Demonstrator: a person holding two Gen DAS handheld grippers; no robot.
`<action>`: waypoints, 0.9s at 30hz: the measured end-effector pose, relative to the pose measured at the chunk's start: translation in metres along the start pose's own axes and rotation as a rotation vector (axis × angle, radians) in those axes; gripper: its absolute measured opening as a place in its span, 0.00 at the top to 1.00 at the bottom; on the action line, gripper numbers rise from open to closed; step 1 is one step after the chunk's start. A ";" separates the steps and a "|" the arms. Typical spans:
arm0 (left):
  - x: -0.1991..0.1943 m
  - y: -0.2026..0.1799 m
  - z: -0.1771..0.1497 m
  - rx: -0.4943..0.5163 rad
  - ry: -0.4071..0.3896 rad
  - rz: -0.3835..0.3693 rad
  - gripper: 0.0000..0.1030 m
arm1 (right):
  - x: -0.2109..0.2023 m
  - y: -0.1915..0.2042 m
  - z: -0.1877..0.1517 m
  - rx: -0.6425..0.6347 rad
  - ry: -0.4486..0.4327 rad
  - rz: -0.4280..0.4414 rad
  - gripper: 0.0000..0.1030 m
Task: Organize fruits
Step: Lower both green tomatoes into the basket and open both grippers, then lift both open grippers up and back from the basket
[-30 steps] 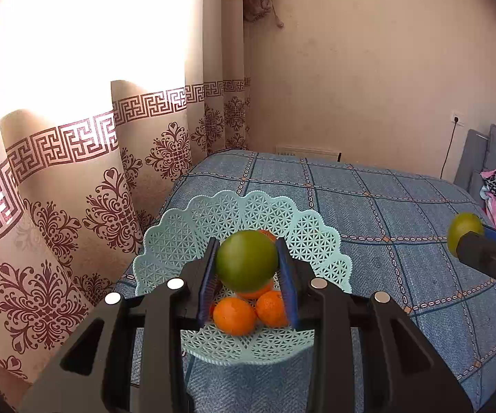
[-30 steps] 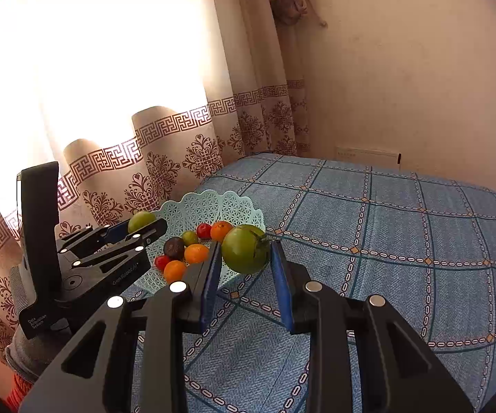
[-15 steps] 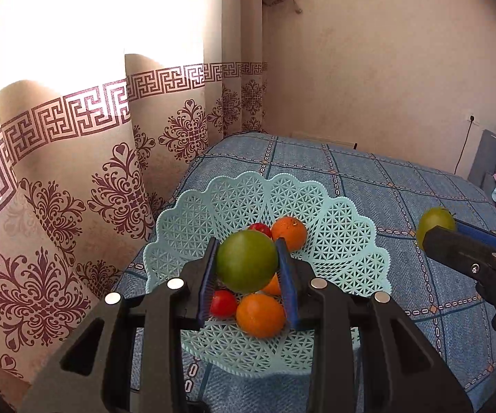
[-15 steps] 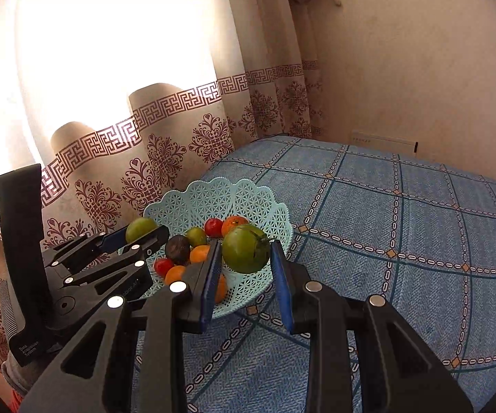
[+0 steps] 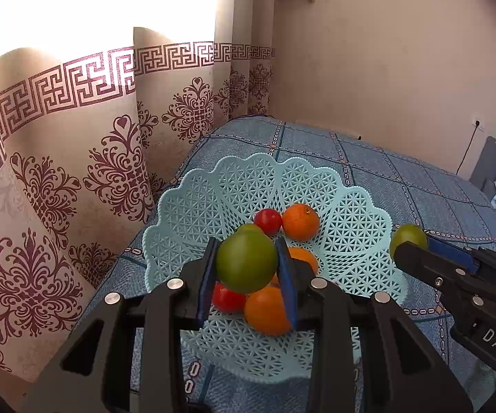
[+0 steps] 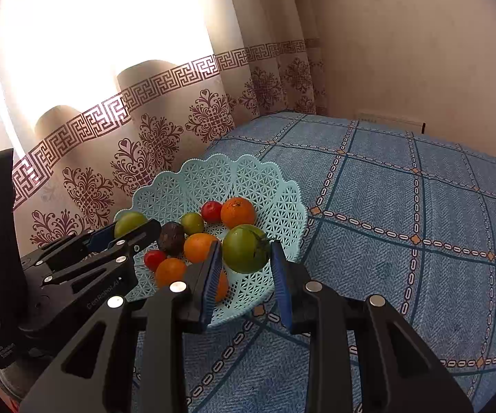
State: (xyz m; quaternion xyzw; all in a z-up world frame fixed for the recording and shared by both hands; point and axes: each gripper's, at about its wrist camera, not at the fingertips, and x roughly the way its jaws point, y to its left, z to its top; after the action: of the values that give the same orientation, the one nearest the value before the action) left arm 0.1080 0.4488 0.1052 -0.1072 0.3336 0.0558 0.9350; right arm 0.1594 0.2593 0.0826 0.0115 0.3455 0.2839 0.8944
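- Above the lattice basket (image 5: 358,227), we found the left gripper (image 5: 246,268) clamped on a green fruit (image 5: 246,262).
- The right gripper (image 6: 246,261) likewise gripped a green tomato (image 6: 245,248) — over the basket's edge.

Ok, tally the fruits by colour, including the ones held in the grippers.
Green fruit: 3, one in the left gripper, one in the right gripper, one in the basket
Orange fruit: 4
Red fruit: 2
Dark fruit: 1
Total: 10

patterned curtain (image 5: 110,172), blue checked bedspread (image 6: 402,213), wall socket (image 5: 477,123)
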 end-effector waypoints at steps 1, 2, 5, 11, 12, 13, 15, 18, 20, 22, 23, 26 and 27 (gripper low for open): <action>0.000 0.000 0.000 -0.002 0.001 -0.001 0.67 | 0.002 0.001 0.000 0.000 0.002 0.001 0.72; 0.001 0.001 0.000 -0.003 0.002 -0.001 0.67 | 0.003 0.001 -0.001 -0.001 0.004 0.001 0.72; 0.001 0.001 0.000 -0.004 0.003 -0.002 0.67 | 0.006 0.003 -0.002 0.001 0.009 0.006 0.72; 0.004 0.001 -0.001 0.003 0.008 -0.002 0.67 | 0.010 0.004 -0.002 0.009 0.010 0.006 0.71; 0.005 0.001 -0.001 0.004 0.009 -0.002 0.67 | 0.010 0.003 -0.002 0.014 0.008 0.004 0.71; 0.005 0.000 -0.001 0.006 0.011 -0.001 0.67 | 0.010 0.002 -0.003 0.019 0.004 0.001 0.71; 0.006 0.000 -0.001 0.006 0.012 -0.002 0.67 | 0.010 0.002 -0.003 0.022 -0.001 0.000 0.71; 0.005 0.001 -0.001 -0.004 0.008 0.001 0.57 | 0.008 0.003 -0.003 0.015 -0.012 -0.007 0.71; 0.003 0.002 0.000 -0.009 -0.004 0.010 0.51 | 0.007 0.004 -0.004 0.012 -0.015 -0.009 0.71; 0.002 0.003 0.000 -0.015 -0.009 0.009 0.47 | 0.008 0.004 -0.005 0.014 -0.014 -0.011 0.71; 0.001 0.004 0.000 -0.018 -0.011 0.014 0.44 | 0.008 0.004 -0.006 0.014 -0.014 -0.012 0.71; 0.001 0.007 -0.001 -0.032 -0.017 0.028 0.39 | 0.008 0.005 -0.008 0.002 -0.016 -0.027 0.71; 0.001 0.008 0.000 -0.038 -0.019 0.033 0.37 | 0.007 0.006 -0.008 -0.003 -0.018 -0.033 0.70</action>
State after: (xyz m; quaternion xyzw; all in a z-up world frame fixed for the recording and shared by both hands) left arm 0.1068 0.4566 0.1031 -0.1190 0.3254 0.0786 0.9348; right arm 0.1554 0.2666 0.0731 0.0071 0.3370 0.2697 0.9020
